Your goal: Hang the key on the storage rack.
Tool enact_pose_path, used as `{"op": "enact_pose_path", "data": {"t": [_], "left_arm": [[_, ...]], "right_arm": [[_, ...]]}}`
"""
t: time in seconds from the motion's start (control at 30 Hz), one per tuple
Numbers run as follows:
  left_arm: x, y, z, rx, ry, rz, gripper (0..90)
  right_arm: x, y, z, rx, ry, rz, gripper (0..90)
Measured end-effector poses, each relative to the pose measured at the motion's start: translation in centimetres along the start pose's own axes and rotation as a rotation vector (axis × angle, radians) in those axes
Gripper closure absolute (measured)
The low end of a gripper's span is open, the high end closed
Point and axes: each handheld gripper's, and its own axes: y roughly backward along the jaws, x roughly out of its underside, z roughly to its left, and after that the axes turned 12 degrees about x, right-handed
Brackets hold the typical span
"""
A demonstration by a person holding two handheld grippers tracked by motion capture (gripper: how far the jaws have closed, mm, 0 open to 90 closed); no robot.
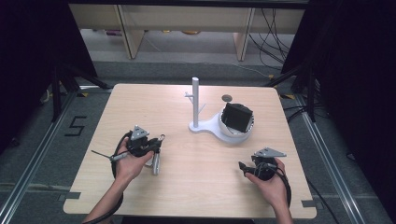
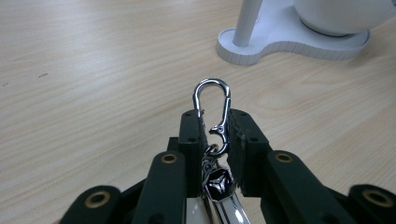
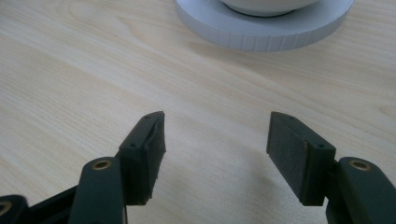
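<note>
My left gripper [image 1: 157,143] [image 2: 215,122] is shut on a silver carabiner [image 2: 212,105] [image 1: 161,137], whose loop sticks out past the jaw tips. Below the clip hangs a key fob [image 2: 217,183] [image 1: 156,163], reaching down toward the wooden table [image 1: 187,186]. This gripper is held at the table's left, pointing toward a white stand [image 1: 195,100] [image 2: 243,28] with a thin upright post and small side pegs. My right gripper [image 1: 242,166] [image 3: 217,135] rests low at the front right, open, with bare wood between its pads.
The stand's base widens into a white bowl [image 1: 229,132] [image 3: 266,30] holding a black boxy object [image 1: 236,116]. A small dark round mark [image 1: 227,98] lies behind it. Black frames and cables surround the table.
</note>
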Motion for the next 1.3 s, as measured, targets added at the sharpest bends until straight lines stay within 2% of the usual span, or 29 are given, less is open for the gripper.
{"op": "enact_pose_path", "data": {"t": [0.07, 0.17, 0.5, 0.6, 0.9, 1.17, 1.23, 1.27, 1.3], "left_arm": [[-0.1, 0.1, 0.0, 0.007, 0.002, -0.010, 75.6], [-0.2, 0.4, -0.1, 0.008, -0.002, -0.021, 75.6], [-0.7, 1.3, -0.3, 0.001, -0.024, -0.116, 75.6], [-0.9, 1.5, -0.3, 0.001, -0.027, -0.138, 75.6], [-1.5, 1.9, -0.3, 0.014, -0.040, -0.217, 75.7], [-2.0, 2.2, -0.5, 0.022, -0.048, -0.265, 75.7], [-2.3, 2.3, -0.7, 0.021, -0.046, -0.273, 75.7], [-2.4, 2.3, -0.7, 0.023, -0.050, -0.277, 75.7], [-2.5, 2.3, -0.8, 0.025, -0.047, -0.281, 75.6]], "right_arm": [[0.0, -0.1, -0.1, 0.007, 0.017, -0.008, 38.4], [0.0, 0.0, 0.0, 0.011, 0.009, -0.005, 38.3], [-0.1, 0.0, 0.0, -0.001, 0.018, -0.010, 38.4], [0.0, -0.2, 0.0, 0.002, 0.034, -0.033, 38.3], [-0.1, 0.0, 0.1, -0.006, 0.011, -0.006, 38.3], [-0.1, 0.1, 0.1, 0.007, 0.013, -0.014, 38.4], [-0.1, 0.0, 0.1, 0.011, 0.026, -0.033, 38.4], [-0.2, 0.2, 0.2, -0.002, 0.008, -0.016, 38.3], [-0.2, 0.2, 0.2, 0.005, 0.000, -0.017, 38.4]]}}
